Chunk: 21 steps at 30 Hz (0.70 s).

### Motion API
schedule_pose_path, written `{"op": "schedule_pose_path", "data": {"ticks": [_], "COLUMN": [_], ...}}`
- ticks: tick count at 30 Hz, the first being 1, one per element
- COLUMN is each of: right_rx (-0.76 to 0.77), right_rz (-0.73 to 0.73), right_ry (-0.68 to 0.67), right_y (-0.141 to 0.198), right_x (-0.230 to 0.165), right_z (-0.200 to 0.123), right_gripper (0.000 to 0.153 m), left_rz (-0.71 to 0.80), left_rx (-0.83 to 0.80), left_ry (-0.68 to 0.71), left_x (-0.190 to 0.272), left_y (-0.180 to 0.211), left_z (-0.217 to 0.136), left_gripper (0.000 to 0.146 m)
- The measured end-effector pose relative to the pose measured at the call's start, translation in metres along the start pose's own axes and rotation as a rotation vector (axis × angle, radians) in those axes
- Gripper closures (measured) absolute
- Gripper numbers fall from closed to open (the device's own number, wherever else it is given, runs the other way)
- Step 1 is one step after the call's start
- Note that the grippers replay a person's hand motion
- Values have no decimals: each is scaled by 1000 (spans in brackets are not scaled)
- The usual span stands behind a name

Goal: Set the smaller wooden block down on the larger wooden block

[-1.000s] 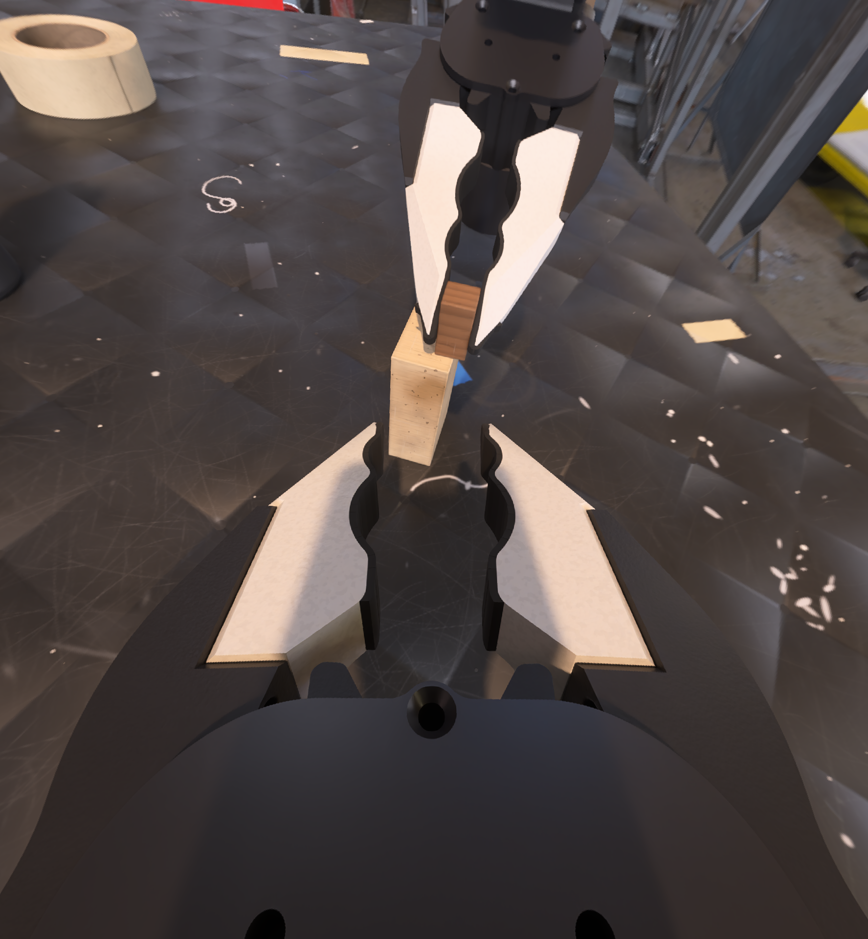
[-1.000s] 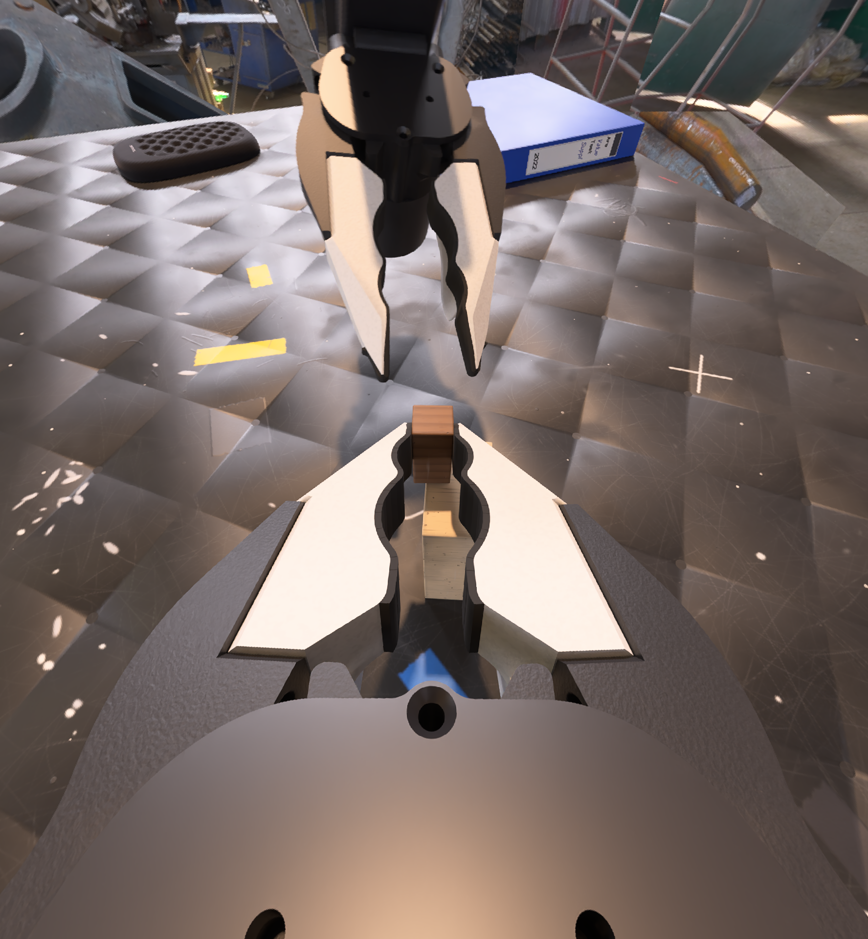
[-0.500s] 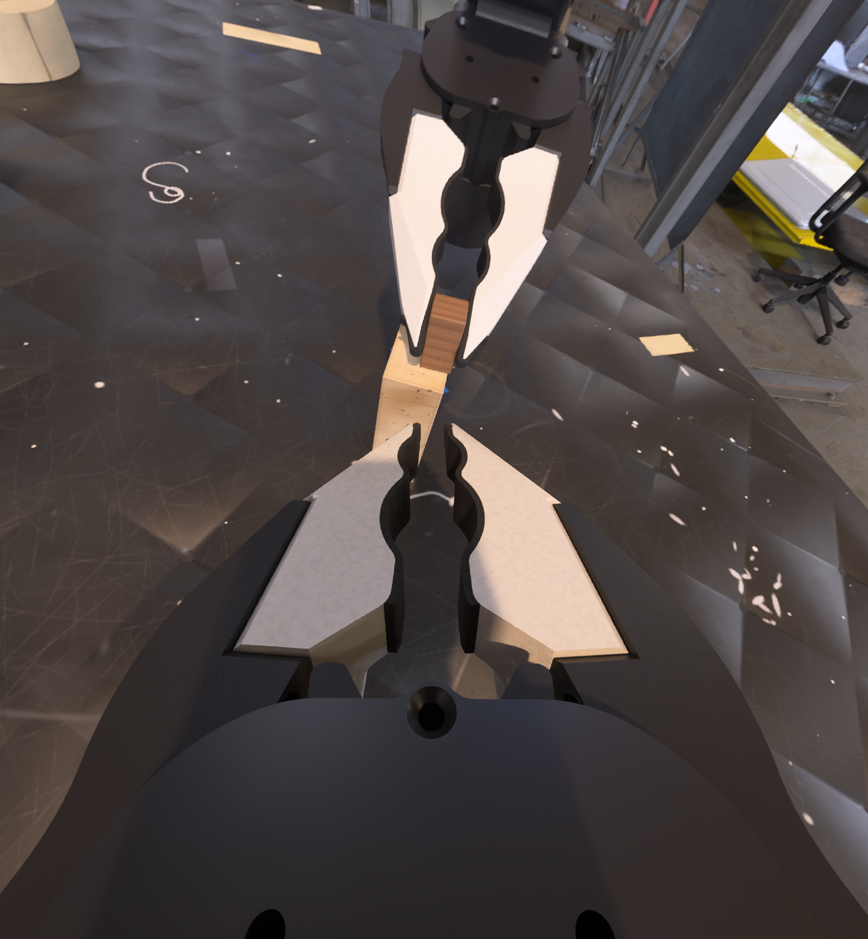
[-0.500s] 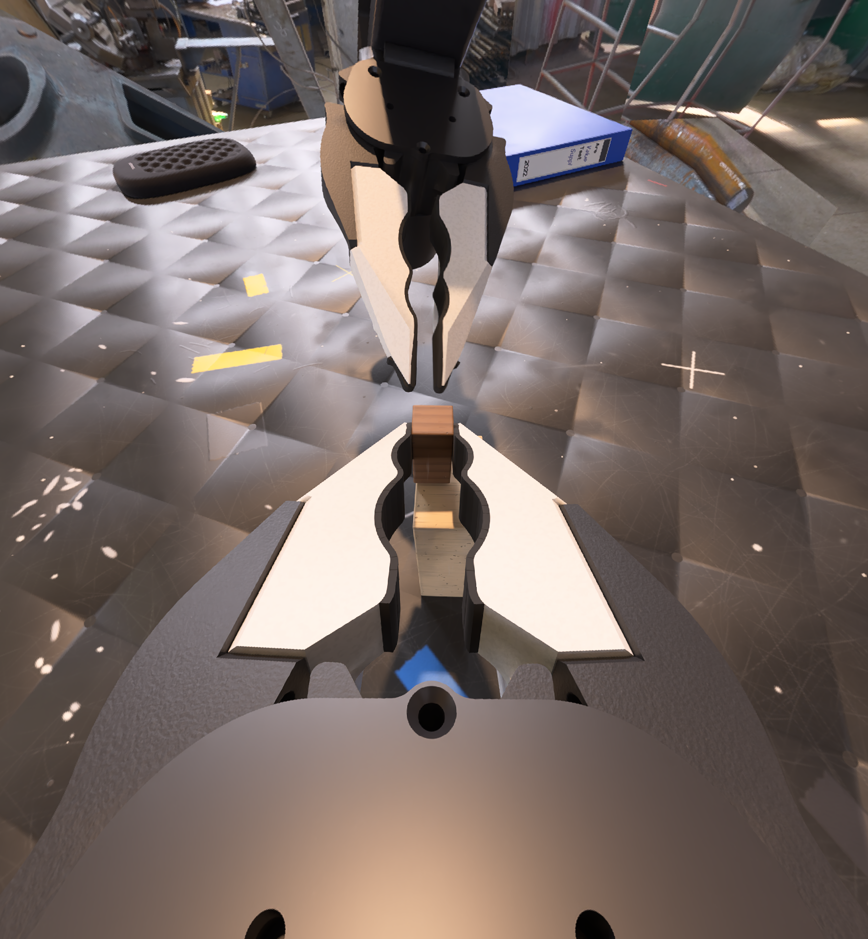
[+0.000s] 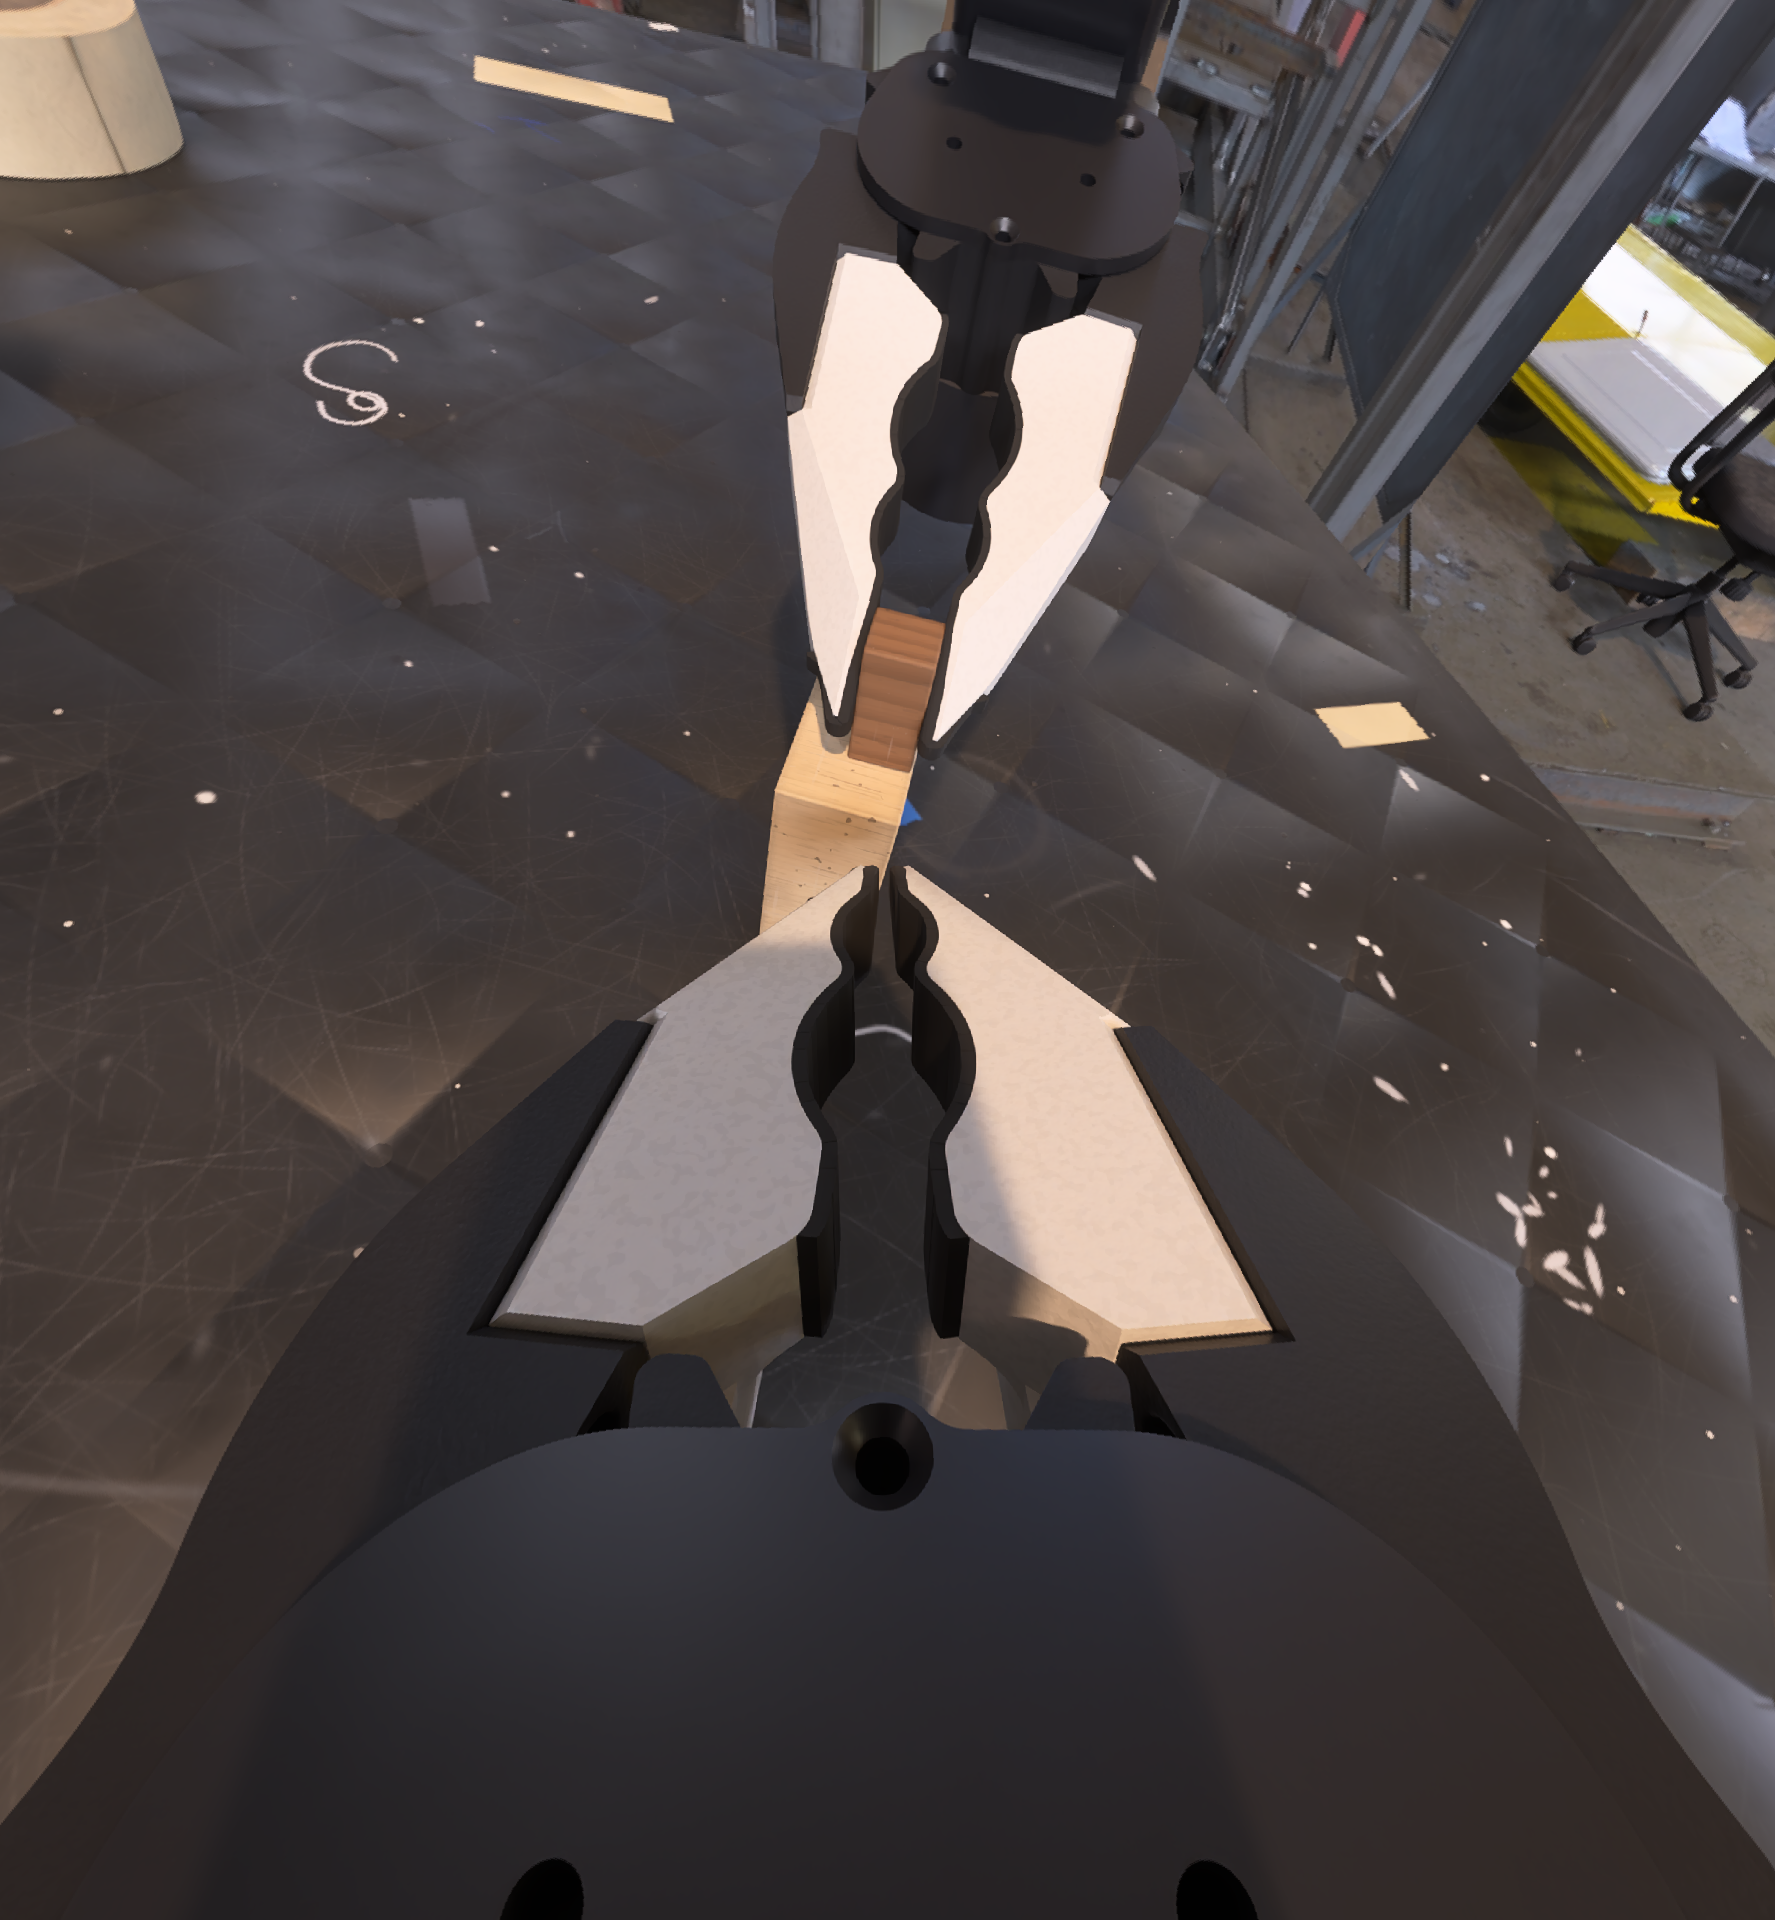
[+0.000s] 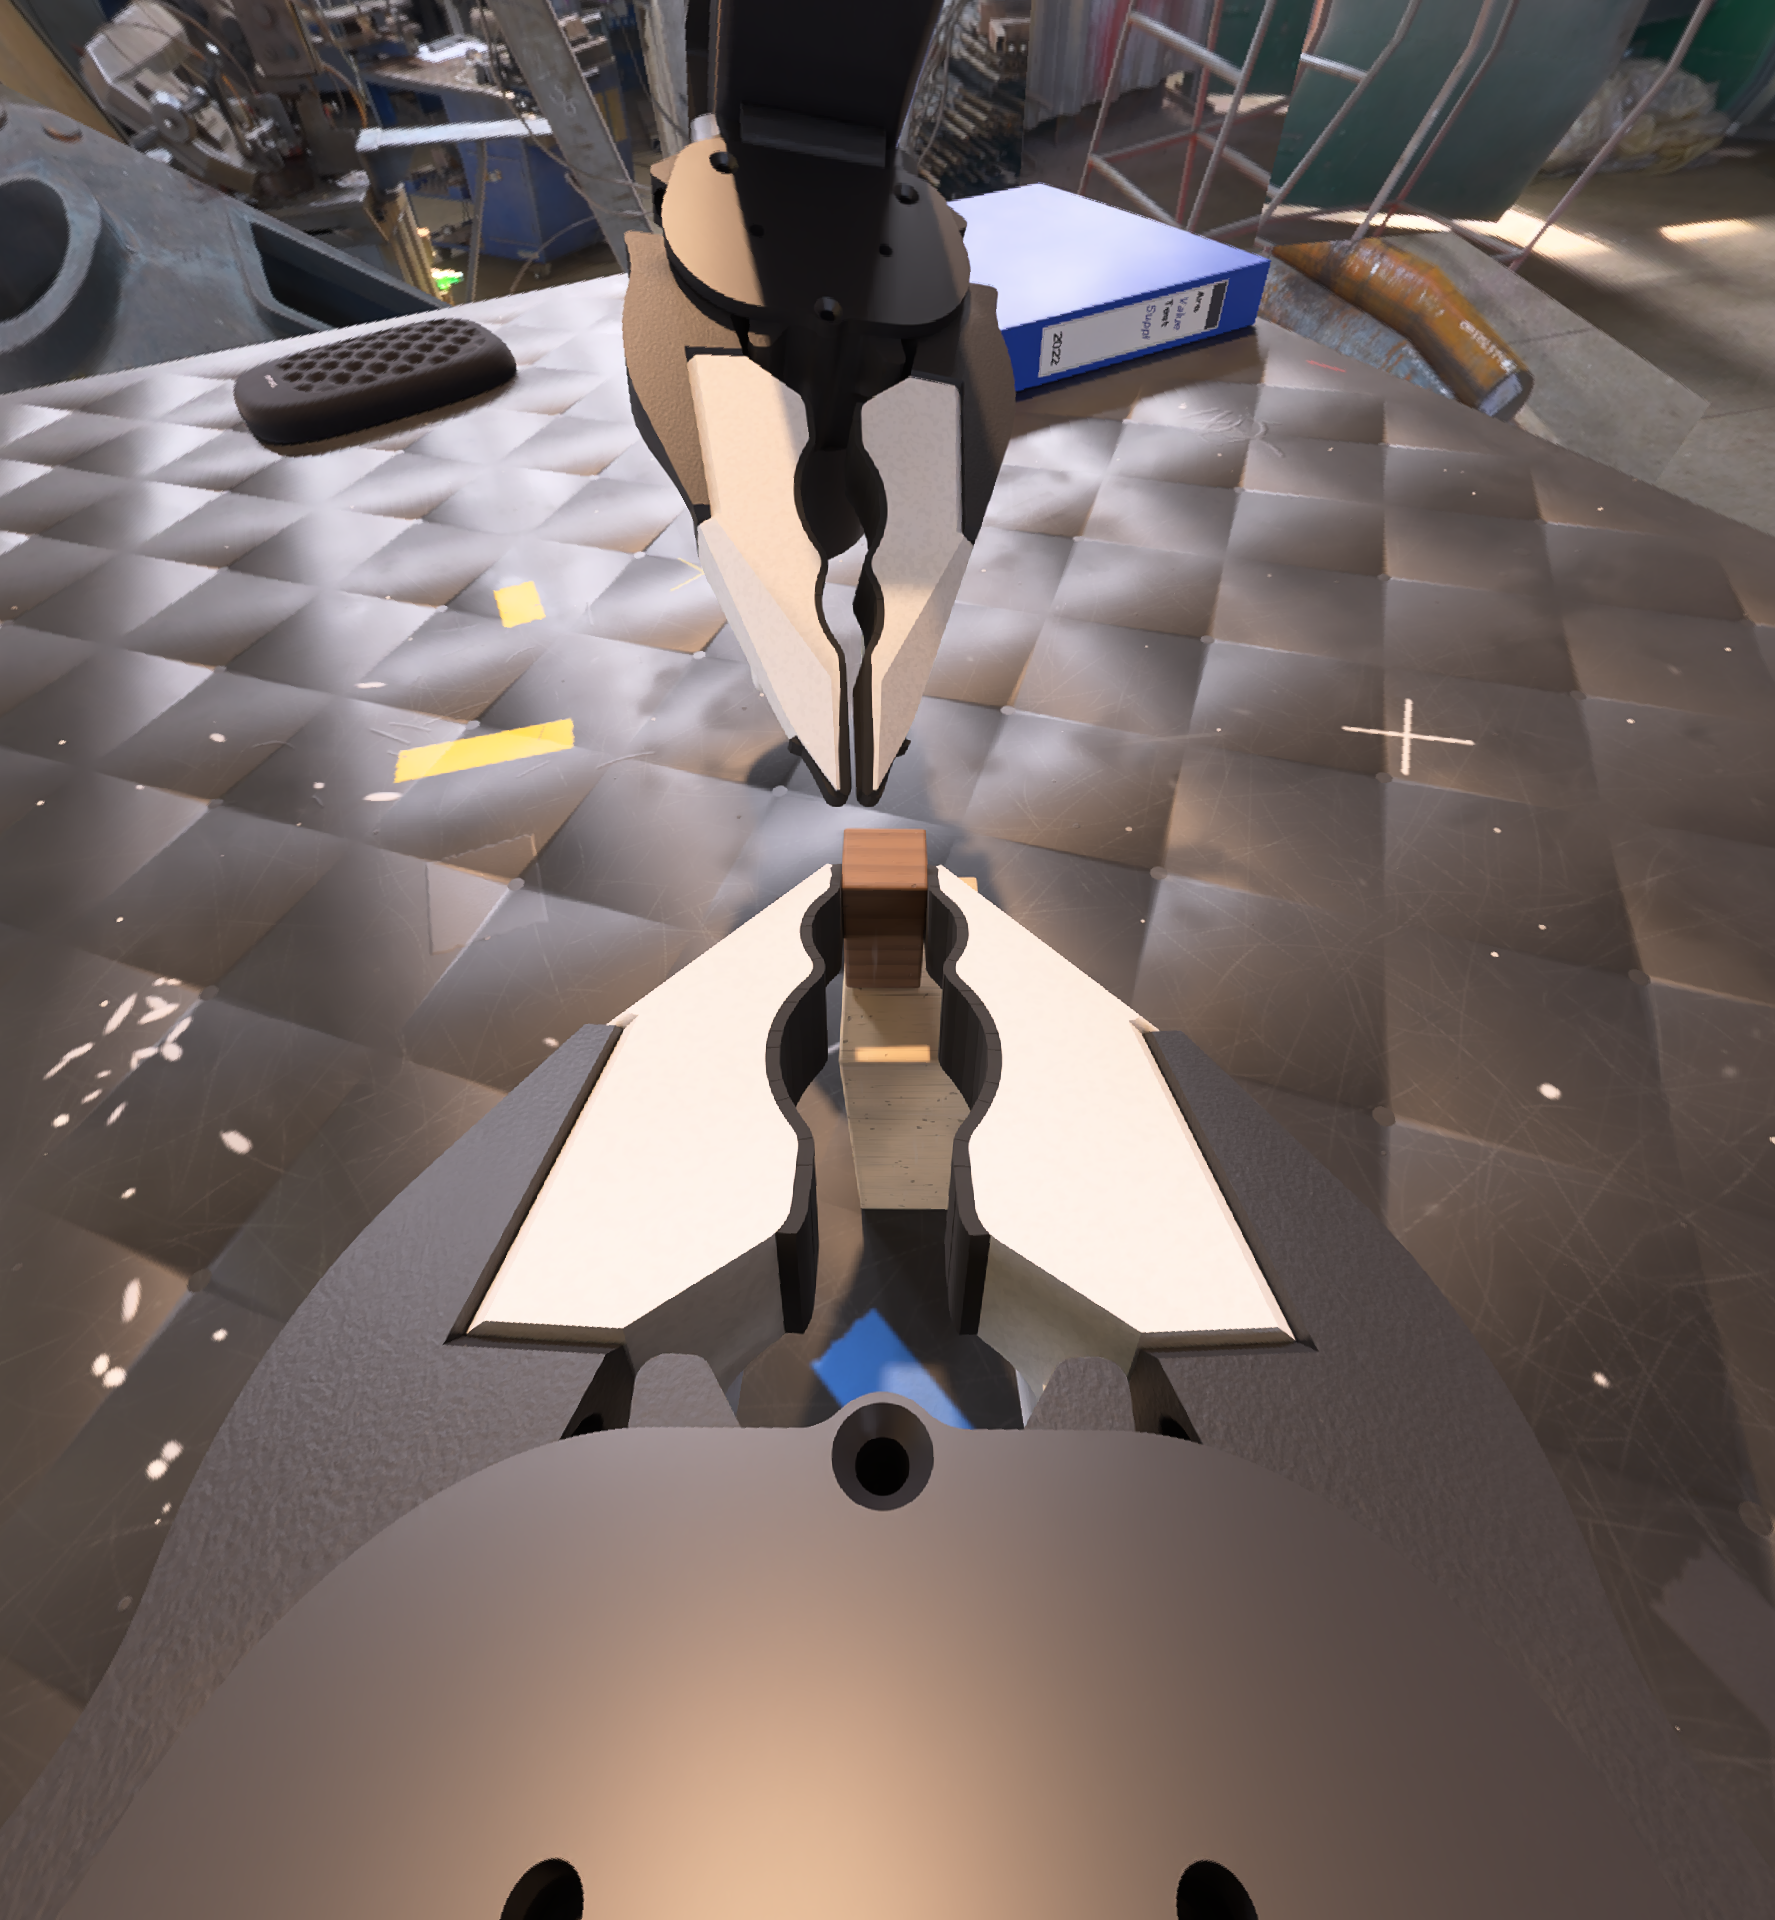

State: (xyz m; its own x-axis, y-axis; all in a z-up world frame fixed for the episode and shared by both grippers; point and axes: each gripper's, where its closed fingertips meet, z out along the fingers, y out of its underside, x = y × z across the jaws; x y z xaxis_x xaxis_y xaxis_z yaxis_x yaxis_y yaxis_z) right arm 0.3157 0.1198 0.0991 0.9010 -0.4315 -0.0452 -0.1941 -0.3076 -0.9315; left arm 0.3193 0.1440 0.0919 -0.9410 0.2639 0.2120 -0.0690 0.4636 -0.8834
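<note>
The right gripper (image 6: pixel 883 883) points down over the counter (image 6: pixel 1382 935), clamping the small dark-brown wooden block (image 6: pixel 883 914) atop the larger pale wooden block (image 6: pixel 898 1132). Opposite, the left gripper (image 5: pixel 883 878) is empty, fingertips nearly touching.

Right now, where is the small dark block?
The small block sits between the right gripper's fingertips, on top of the pale large block. In the left wrist view it is at centre, just beyond the shut left gripper.
</note>
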Motion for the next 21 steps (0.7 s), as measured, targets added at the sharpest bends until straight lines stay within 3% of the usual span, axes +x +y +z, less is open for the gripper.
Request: {"op": "schedule_pose_path", "data": {"ticks": [6, 15, 21], "right_rx": [36, 116, -14], "right_rz": [-5, 66, 54], "right_ry": [20, 43, 52], "right_y": [-1, 13, 44], "right_x": [3, -7, -19], "right_z": [-2, -31, -18], "right_gripper": [138, 107, 85], "left_rz": [-3, -40, -50], "left_rx": [9, 43, 55], "left_ry": [-19, -6, -4], "left_x": [0, -1, -3], "left_y": [0, 3, 3], "left_z": [0, -3, -3], "left_gripper": [145, 145, 145]}}
